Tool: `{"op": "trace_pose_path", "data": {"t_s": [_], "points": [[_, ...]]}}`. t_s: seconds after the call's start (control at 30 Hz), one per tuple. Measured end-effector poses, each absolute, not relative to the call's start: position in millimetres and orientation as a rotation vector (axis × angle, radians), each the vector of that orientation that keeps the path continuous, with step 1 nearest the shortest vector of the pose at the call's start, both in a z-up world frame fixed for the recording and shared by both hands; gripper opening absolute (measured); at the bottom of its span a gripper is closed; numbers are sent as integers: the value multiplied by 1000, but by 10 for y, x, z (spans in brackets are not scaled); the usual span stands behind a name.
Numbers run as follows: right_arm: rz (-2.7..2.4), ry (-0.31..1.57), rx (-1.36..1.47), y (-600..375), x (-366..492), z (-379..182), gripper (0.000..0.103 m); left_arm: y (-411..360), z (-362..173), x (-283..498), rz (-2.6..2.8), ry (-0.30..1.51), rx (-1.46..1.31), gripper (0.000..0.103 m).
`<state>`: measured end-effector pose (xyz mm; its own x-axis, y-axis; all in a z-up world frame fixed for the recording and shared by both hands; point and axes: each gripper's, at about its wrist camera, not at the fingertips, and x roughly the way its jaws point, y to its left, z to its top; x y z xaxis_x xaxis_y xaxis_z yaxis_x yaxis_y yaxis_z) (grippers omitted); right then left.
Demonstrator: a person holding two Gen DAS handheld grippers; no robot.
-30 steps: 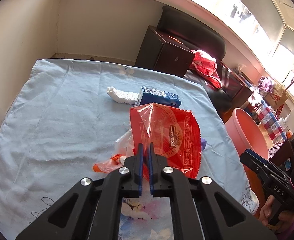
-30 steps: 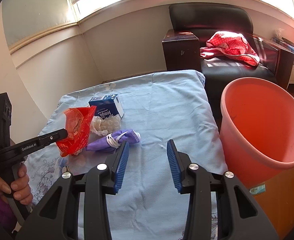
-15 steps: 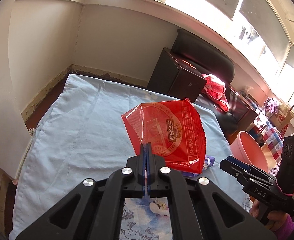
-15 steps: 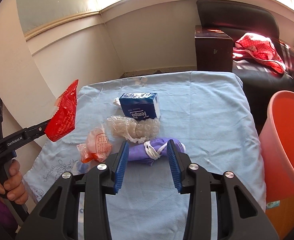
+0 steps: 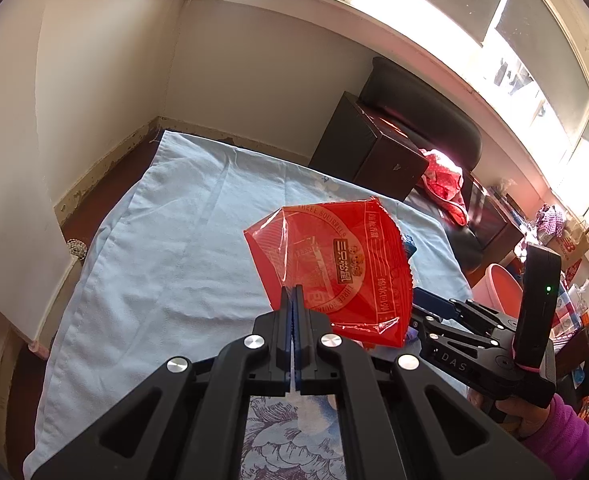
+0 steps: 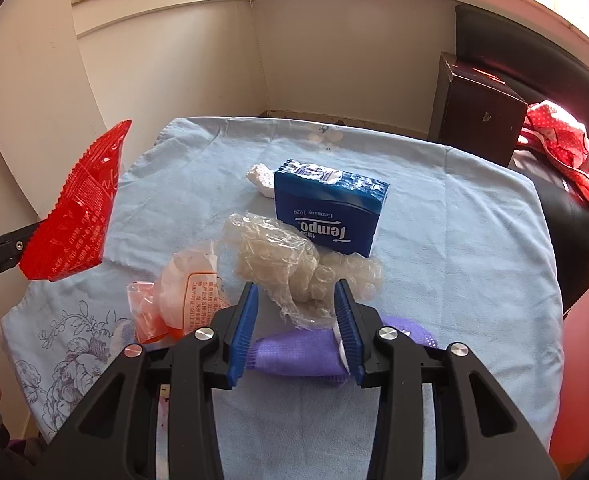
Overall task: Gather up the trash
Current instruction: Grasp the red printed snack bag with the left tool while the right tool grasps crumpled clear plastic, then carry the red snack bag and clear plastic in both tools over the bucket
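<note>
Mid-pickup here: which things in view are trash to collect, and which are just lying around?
Job:
red snack wrapper in left gripper
crumpled clear plastic
orange-white wrapper
purple glove
white wad
pink bin

Lying about:
Tempo tissue pack, possibly
red cloth
dark box

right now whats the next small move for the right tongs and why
Probably ease the right tongs down and close on the clear plastic wrap. They are open with the wrap lying between the tips, while the left tongs already grip the red wrapper above the table.

On the table [image 6: 474,240], the tissue pack [image 6: 330,212] lies behind the crumpled wrap [image 6: 290,268], the glove [image 6: 298,356] before it.
</note>
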<state>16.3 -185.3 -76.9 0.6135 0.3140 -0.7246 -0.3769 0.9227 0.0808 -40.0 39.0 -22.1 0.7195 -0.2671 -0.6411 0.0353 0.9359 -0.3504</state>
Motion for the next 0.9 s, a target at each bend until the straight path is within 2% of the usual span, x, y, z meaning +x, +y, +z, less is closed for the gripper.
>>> {"op": "trace_pose_path", "data": {"t_s": [0.03, 0.07, 0.17, 0.2, 0.57, 0.9], "points": [[398, 824, -85, -1850, 172, -788, 36, 388, -222, -399, -172, 753, -327, 0], [392, 827, -88, -1846, 177, -800, 24, 388, -223, -398, -174, 752, -325, 0], [382, 821, -89, -1873, 171, -810, 15, 375, -218, -395, -178, 751, -323, 0], [379, 812, -84, -1885, 160, -798, 7, 369, -215, -396, -178, 750, -322, 0], [364, 703, 18, -2185, -110, -477, 7, 257, -137, -394, -201, 735, -302, 0], [291, 628, 96, -2616, -372, -217, 7, -213, 26, -343, -281, 710, -233, 0]]}}
